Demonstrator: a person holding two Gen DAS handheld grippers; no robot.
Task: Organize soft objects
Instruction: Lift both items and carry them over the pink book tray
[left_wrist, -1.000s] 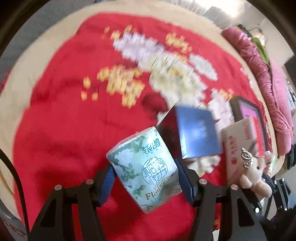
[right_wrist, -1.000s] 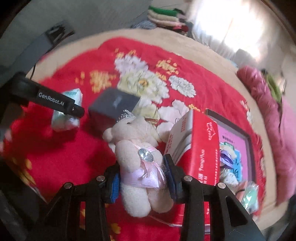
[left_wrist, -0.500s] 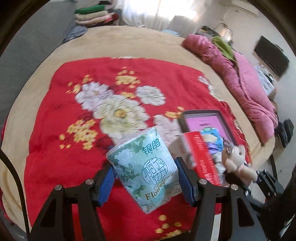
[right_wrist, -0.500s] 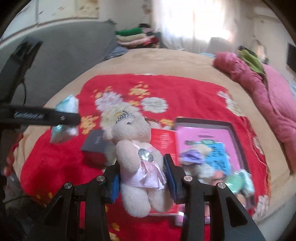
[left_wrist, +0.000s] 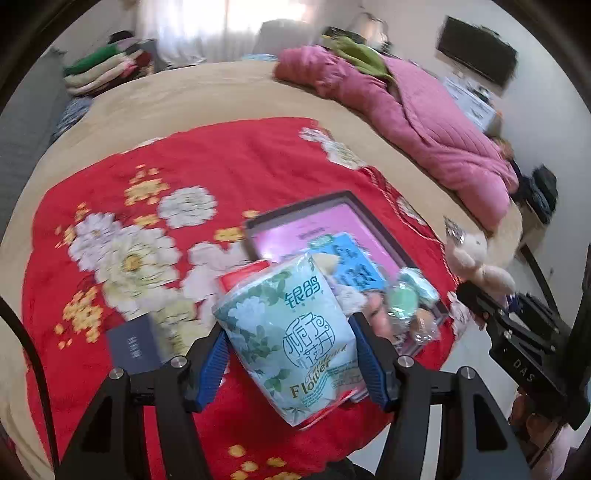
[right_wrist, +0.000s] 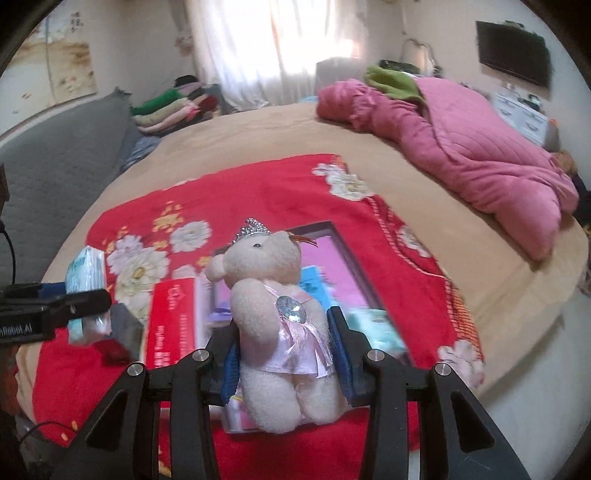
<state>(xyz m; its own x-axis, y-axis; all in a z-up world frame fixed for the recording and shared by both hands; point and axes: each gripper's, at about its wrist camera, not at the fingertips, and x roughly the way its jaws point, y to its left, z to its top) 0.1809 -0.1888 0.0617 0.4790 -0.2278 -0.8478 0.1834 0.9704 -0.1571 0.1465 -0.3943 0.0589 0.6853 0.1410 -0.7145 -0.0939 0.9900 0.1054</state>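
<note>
- Now both grippers hang above the near right part of the red blanket (left_wrist: 258, 162), over the tray (left_wrist: 347, 197); a second ago they stood over the flowered middle of the blanket, farther to the left, so both loads have been carried across toward the container.
- Left gripper (left_wrist: 291, 354): jaws about half wide, blue pads pressed on both sides of the tissue pack (left_wrist: 291, 332), which is held clear of the blanket and tilted; the grip looks unchanged across the frames.
- Right gripper (right_wrist: 284, 350): jaws narrower, clamped on the waist of the bear (right_wrist: 280, 317), which sits upright with a small crown on its head; this grip is likewise unchanged.
- Reading for the task: transport appears nearly done, and the step in hand is probably the lowering and release of both soft items into the tray.
- Tray: a shallow dark-rimmed rectangle with a pink floor, lying on the blanket near its right edge. It already holds a blue packet (left_wrist: 354, 269), a green packet (left_wrist: 410, 291) at its near right corner, and some smaller items too blurred to name. The far part of the pink floor shows bare.
- Red box (right_wrist: 170, 325): stands just left of the tray, touching or nearly touching its rim; which, cannot be told.
- Dark box (left_wrist: 135, 347): lies on the blanket farther left, apart from the tray.
</note>
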